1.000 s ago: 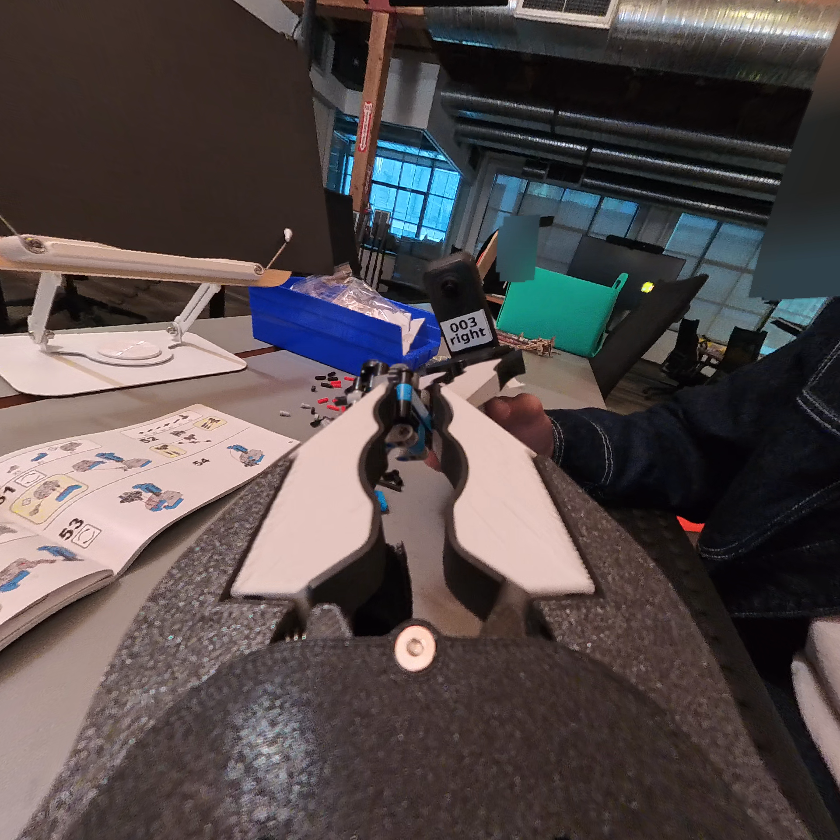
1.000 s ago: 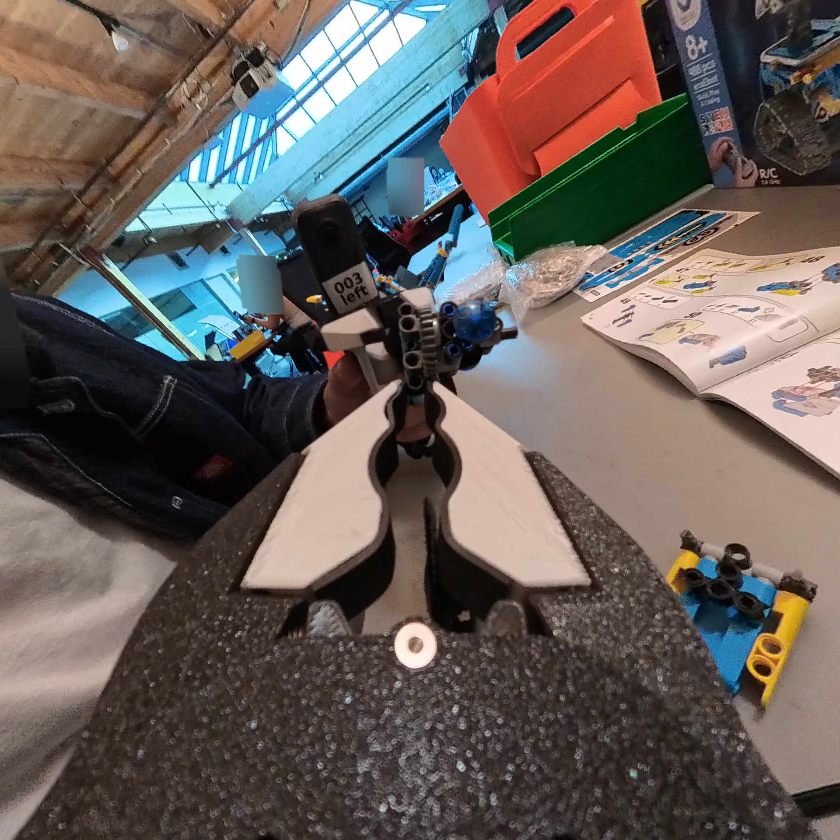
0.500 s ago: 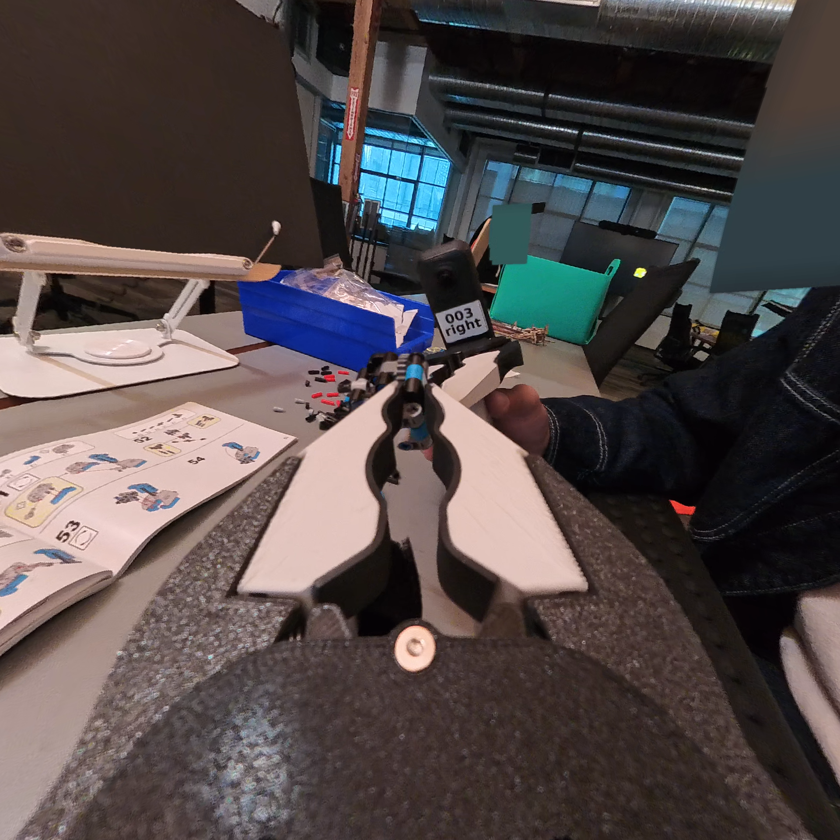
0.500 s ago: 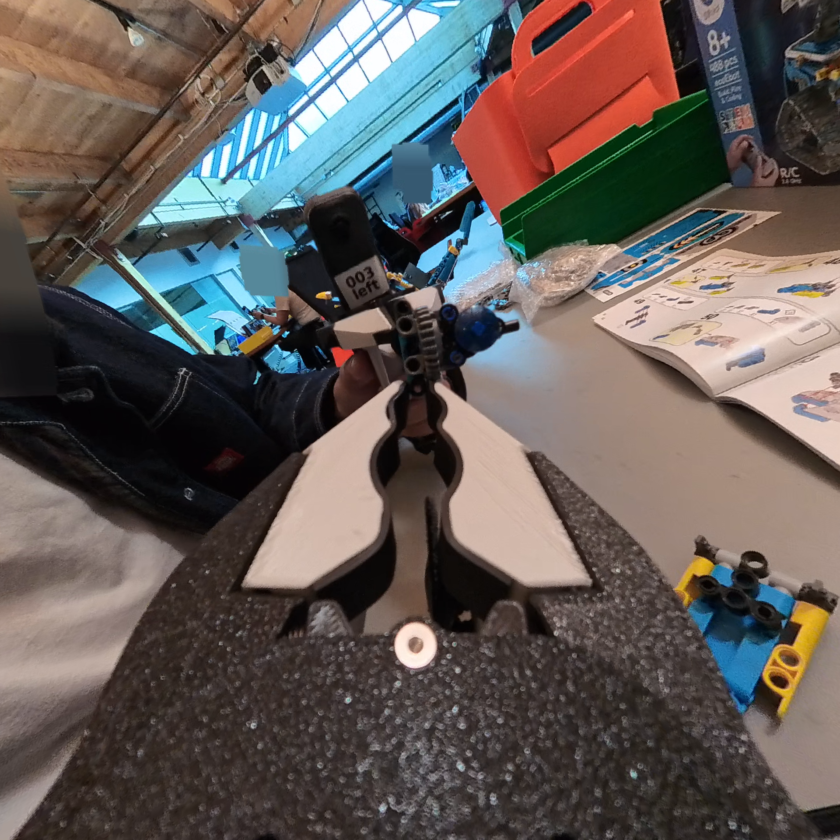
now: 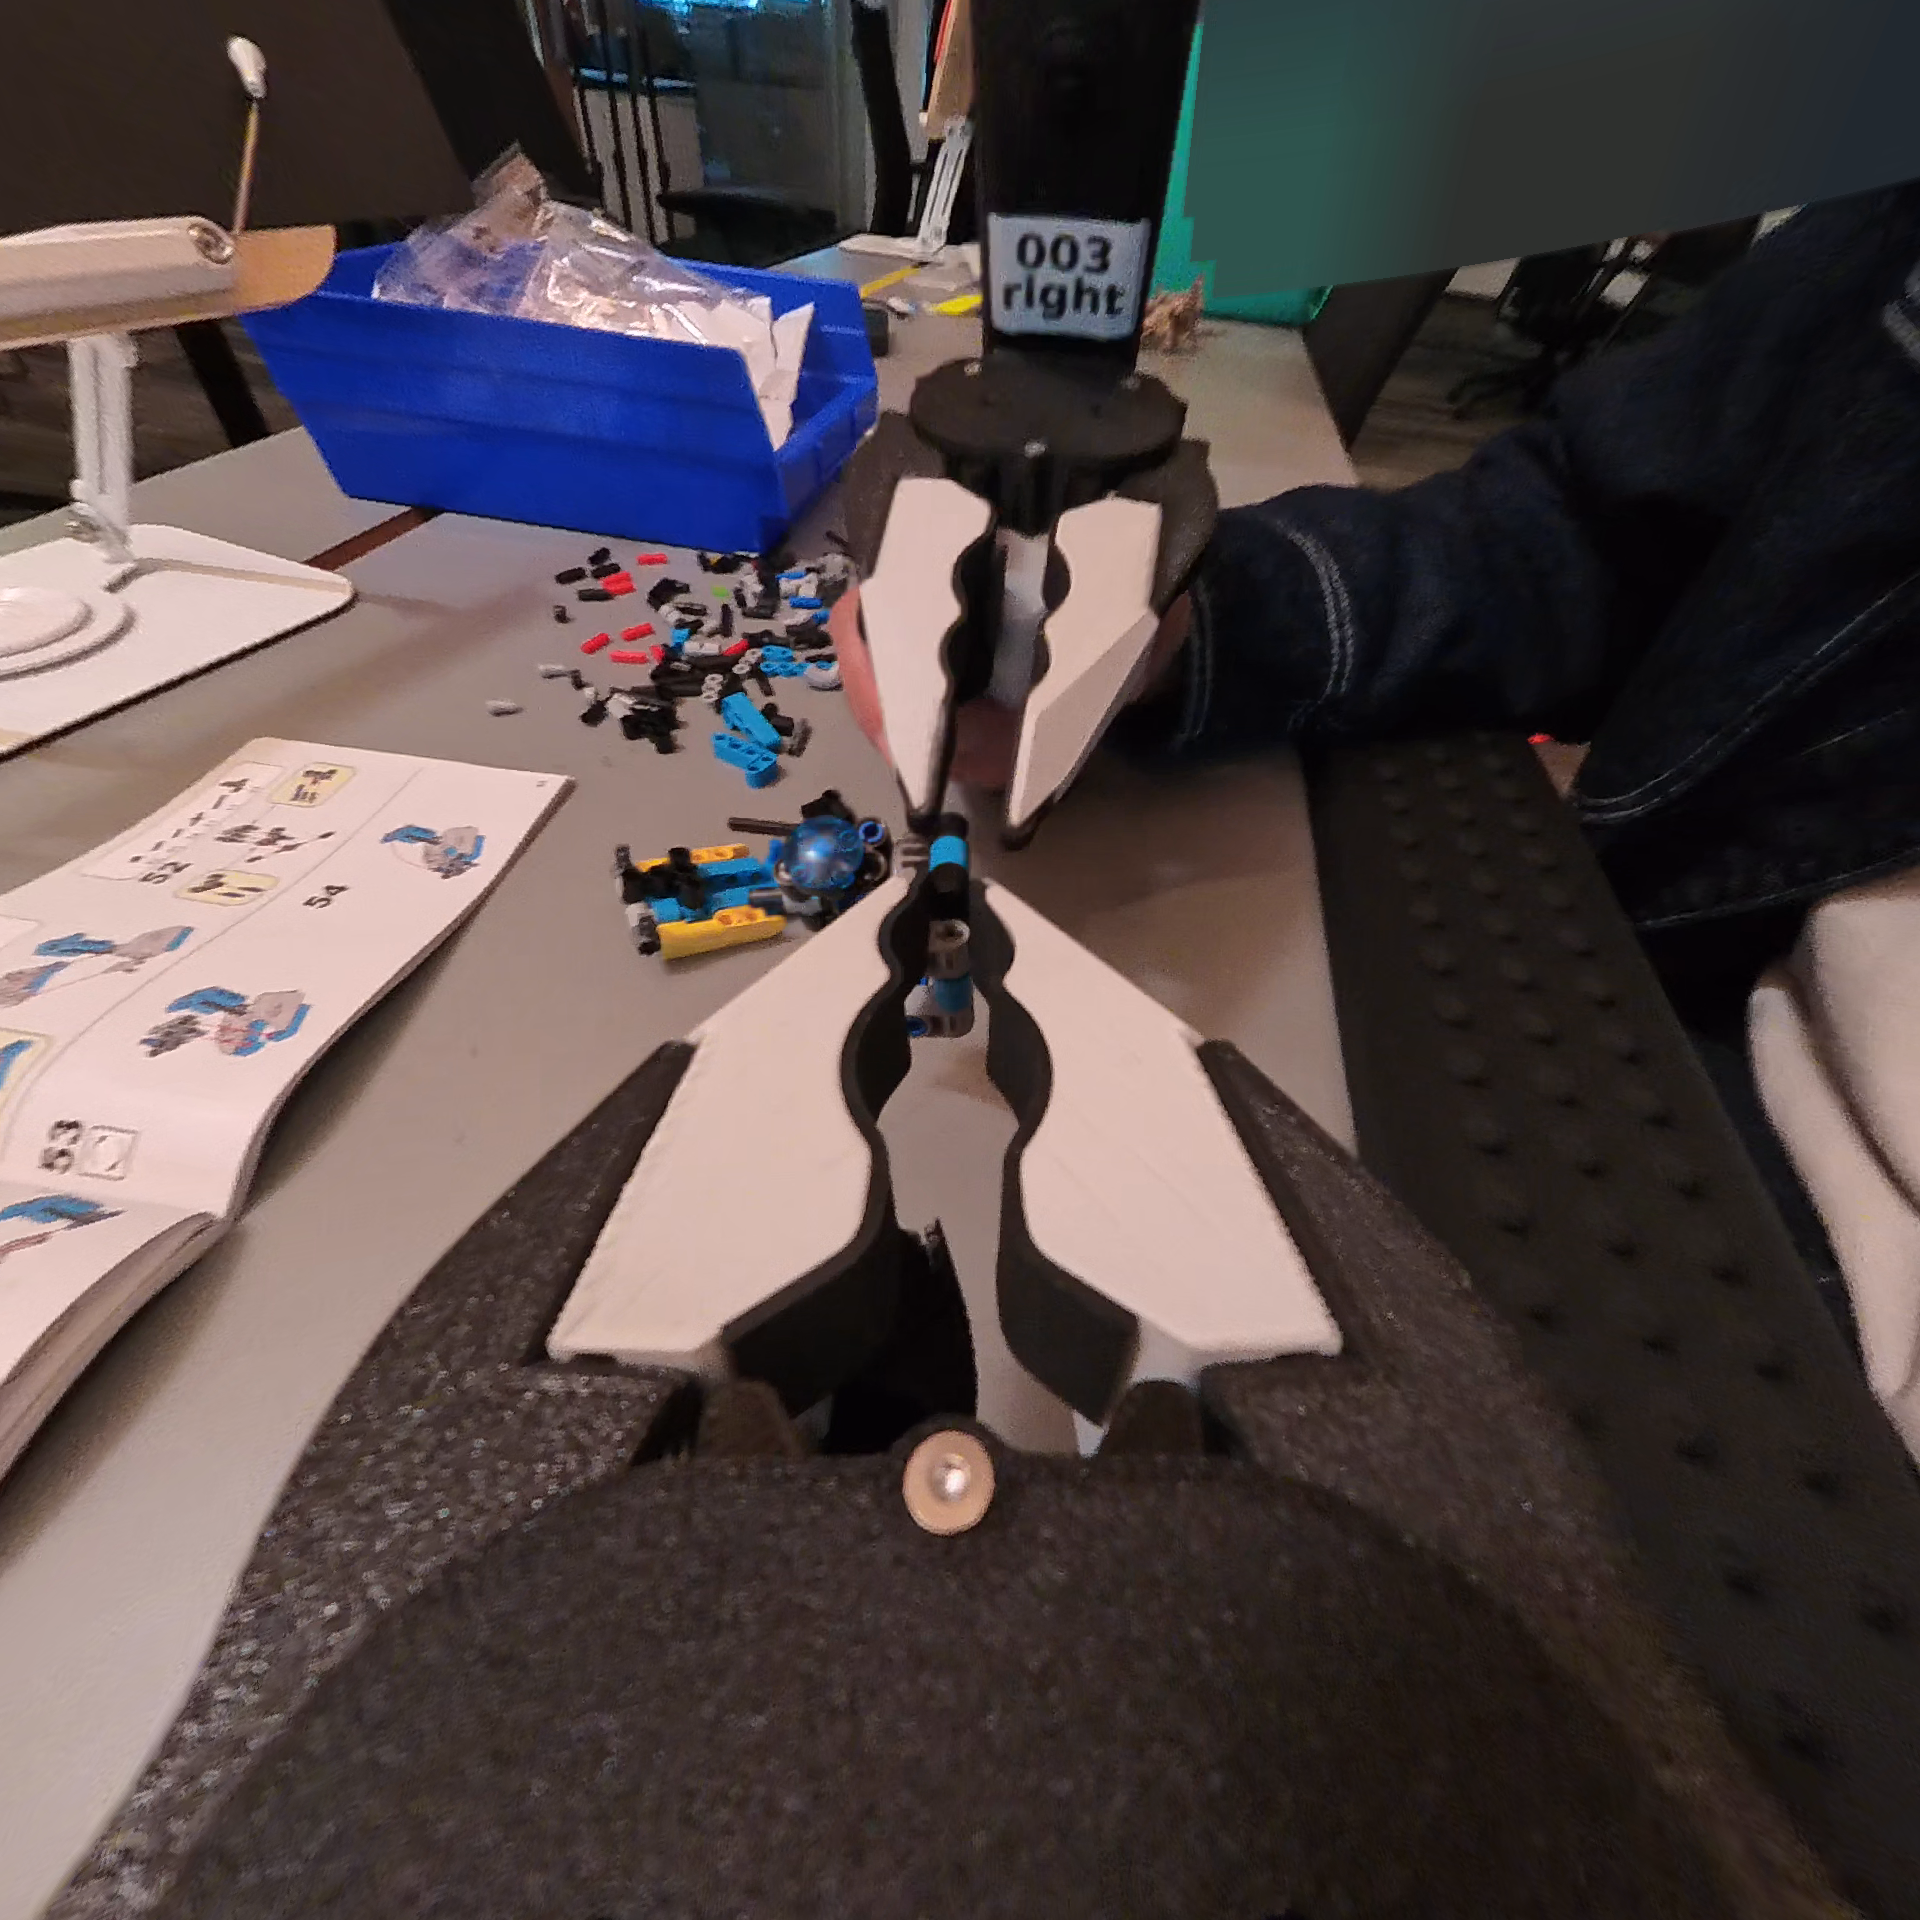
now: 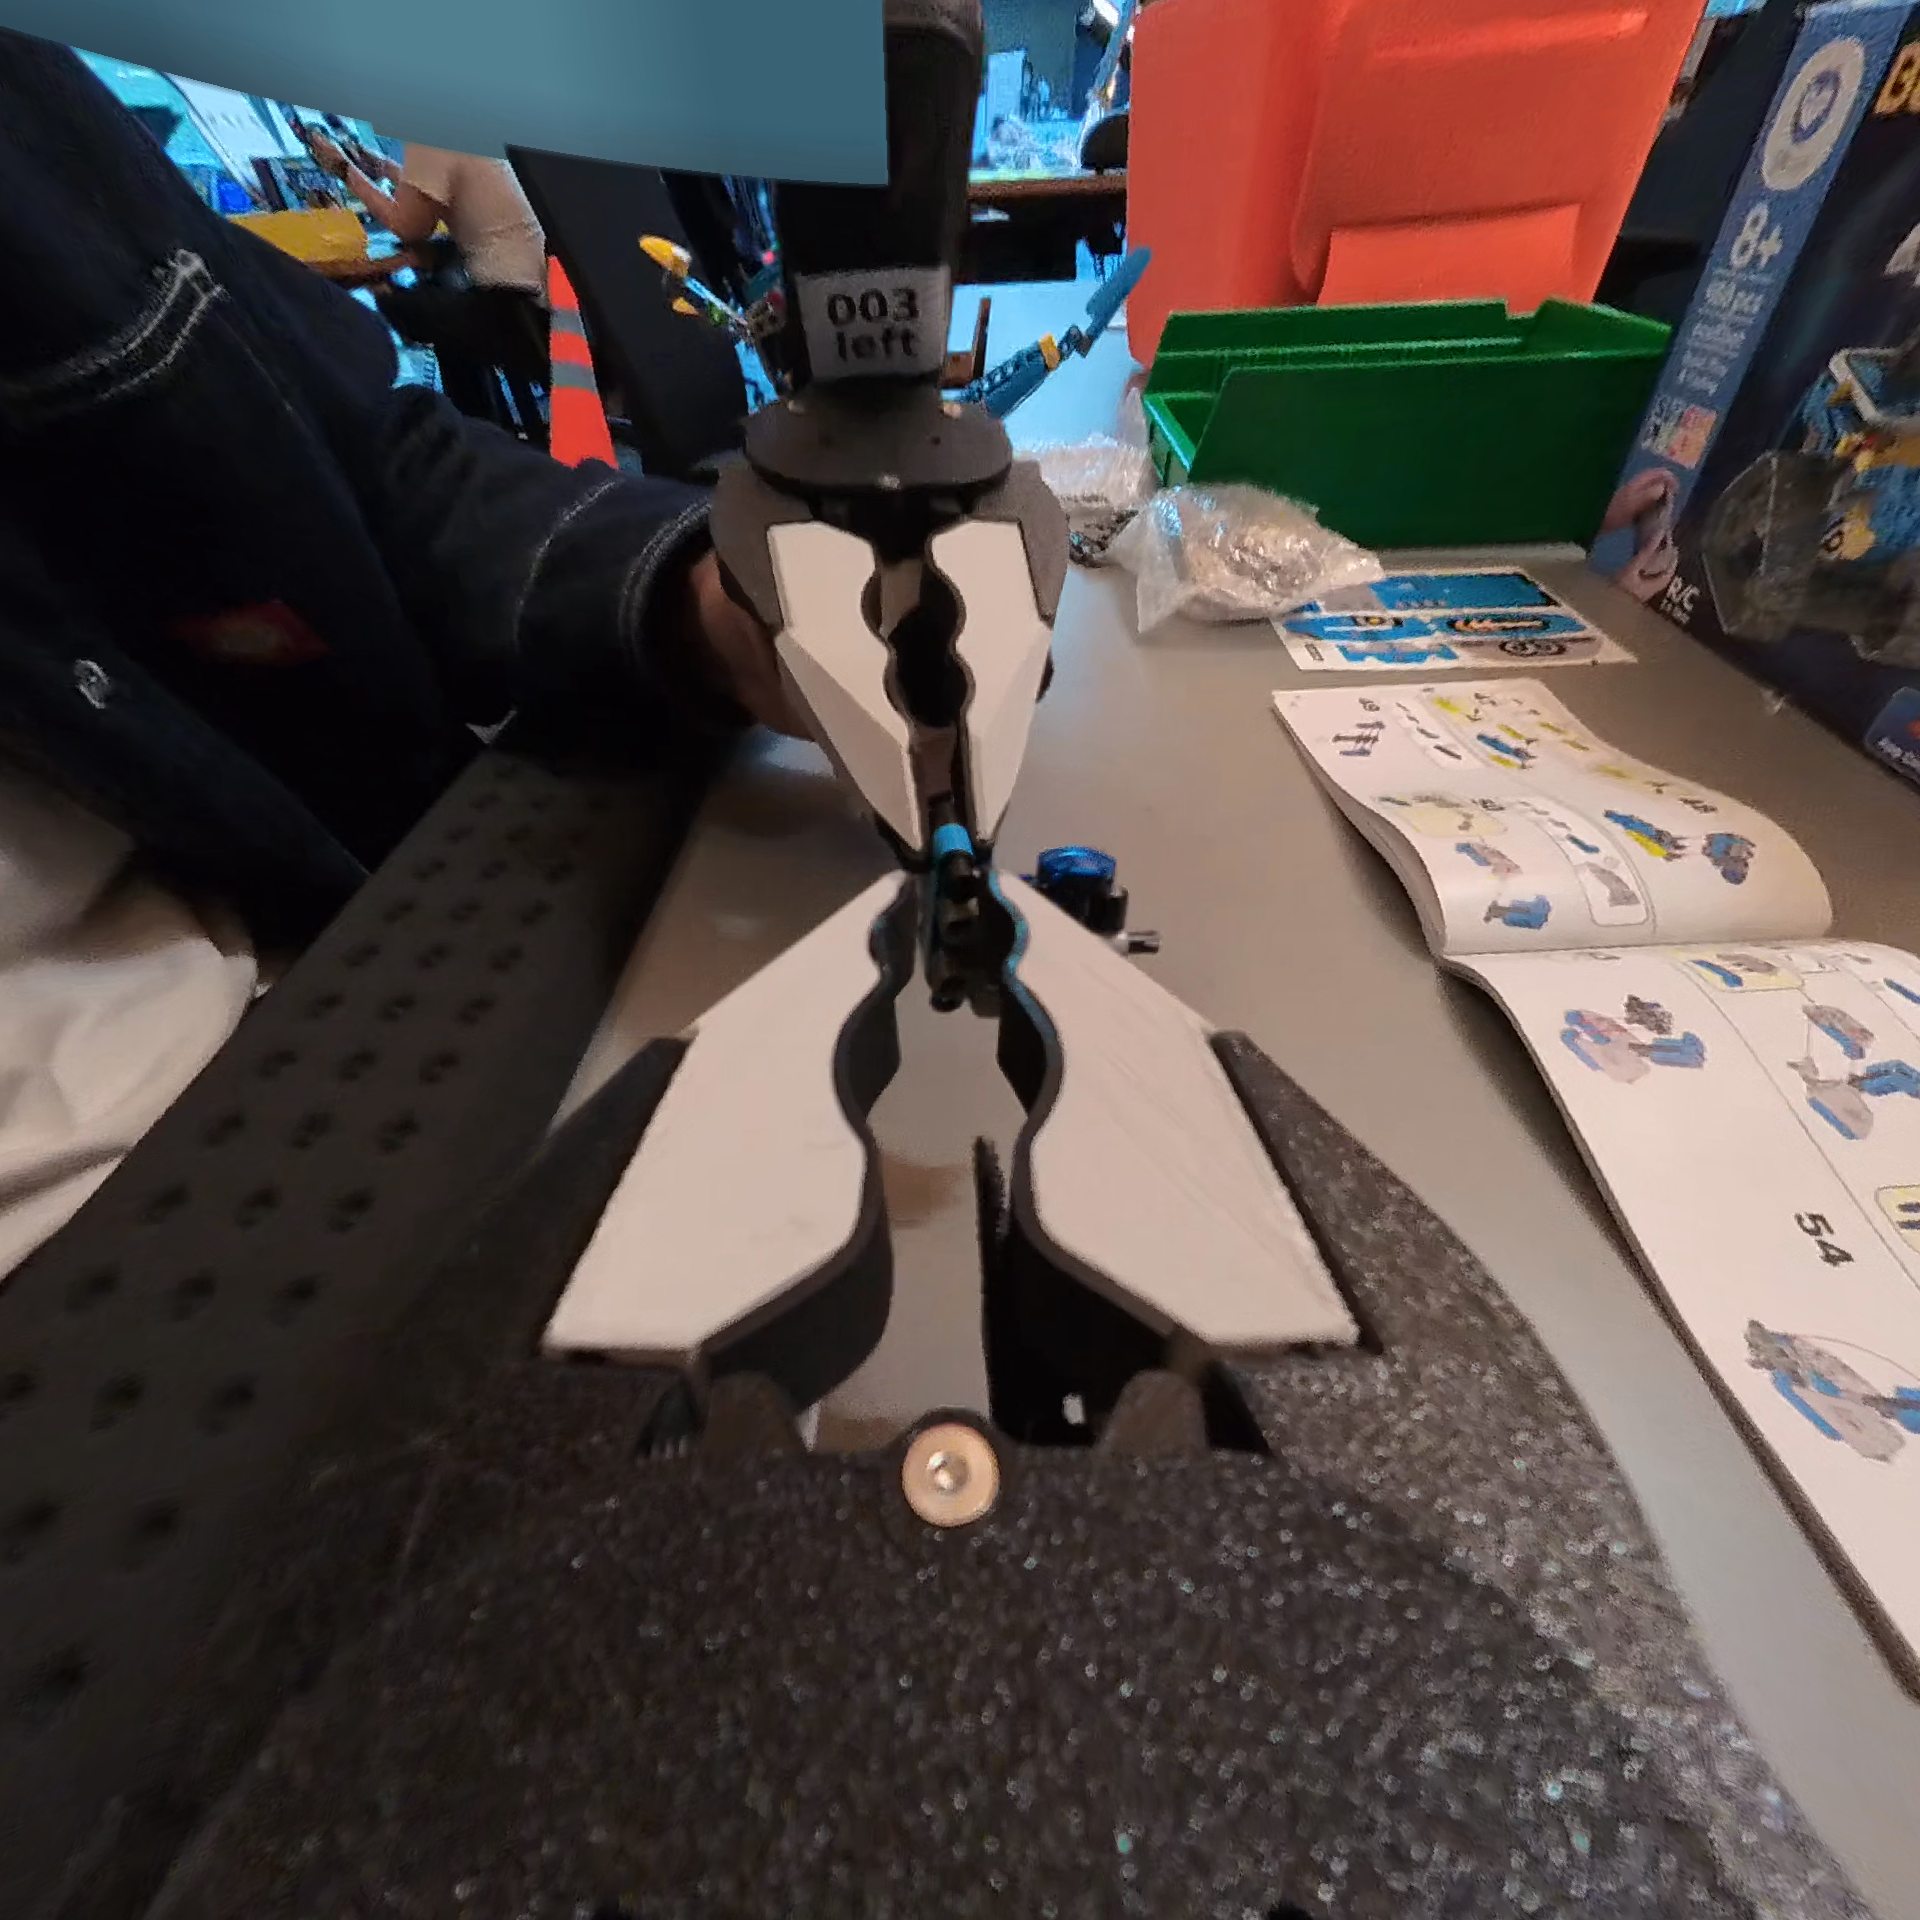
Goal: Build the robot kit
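Observation:
My left gripper (image 5: 940,883) is shut on a small black, grey and blue brick assembly (image 5: 948,862), low over the grey table (image 5: 520,1143). My right gripper (image 6: 951,888) faces it tip to tip and is shut on the same assembly (image 6: 951,925). A clear blue dome (image 5: 826,854) sticks out of the assembly to one side; it also shows in the right wrist view (image 6: 1075,871). In the left wrist view the right gripper (image 5: 971,826) comes in from the far side. In the right wrist view the left gripper (image 6: 945,836) does the same.
A yellow and blue sub-assembly (image 5: 707,904) lies beside the dome. Loose small pieces (image 5: 707,644) lie before a blue bin (image 5: 561,405). An open booklet (image 6: 1662,935), green bin (image 6: 1403,416), orange case (image 6: 1403,156) and box (image 6: 1787,416) stand around. A black perforated mat (image 5: 1558,1143) runs along the table edge. My two grippers' fingertips are within a few centimetres of each other.
Both grippers have tipped down and come lower toward the table, still holding the assembly between them. The views now look down at the table instead of across the room.

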A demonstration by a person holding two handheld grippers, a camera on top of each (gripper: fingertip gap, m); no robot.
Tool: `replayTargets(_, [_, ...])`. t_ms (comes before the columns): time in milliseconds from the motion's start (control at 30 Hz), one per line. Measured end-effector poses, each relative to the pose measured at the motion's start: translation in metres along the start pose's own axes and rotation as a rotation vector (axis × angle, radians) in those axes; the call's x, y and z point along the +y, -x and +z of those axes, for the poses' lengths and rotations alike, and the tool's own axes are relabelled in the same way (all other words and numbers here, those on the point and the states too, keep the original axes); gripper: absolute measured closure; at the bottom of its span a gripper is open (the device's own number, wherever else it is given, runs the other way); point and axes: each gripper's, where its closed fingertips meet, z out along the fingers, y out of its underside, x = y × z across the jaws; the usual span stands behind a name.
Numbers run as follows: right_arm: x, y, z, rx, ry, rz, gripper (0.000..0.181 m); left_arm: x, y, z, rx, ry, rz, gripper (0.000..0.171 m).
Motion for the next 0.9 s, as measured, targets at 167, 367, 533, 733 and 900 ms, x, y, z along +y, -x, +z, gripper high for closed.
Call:
replayTargets(167, [-0.002,0.001,0.001,-0.007,-0.013,0.016,0.174,-0.003,-0.004,0.003,0.033,-0.041,-0.049,0.165])
replayTargets(367, [-0.004,0.000,0.001,0.006,0.019,0.020,0.175,-0.006,-0.002,0.005,0.021,-0.073,-0.058,0.165])
replayTargets(533, [-0.007,0.004,0.001,-0.007,0.020,0.015,0.175,-0.009,-0.006,0.005,0.035,-0.083,-0.033,0.163])
replayTargets(733, [-0.009,0.003,-0.001,0.003,0.002,-0.028,0.174,-0.012,-0.007,0.003,0.017,-0.091,-0.004,0.166])
replayTargets(900, [-0.015,0.005,-0.003,0.009,-0.001,-0.054,0.176,-0.019,-0.008,0.002,0.027,-0.132,-0.031,0.166])
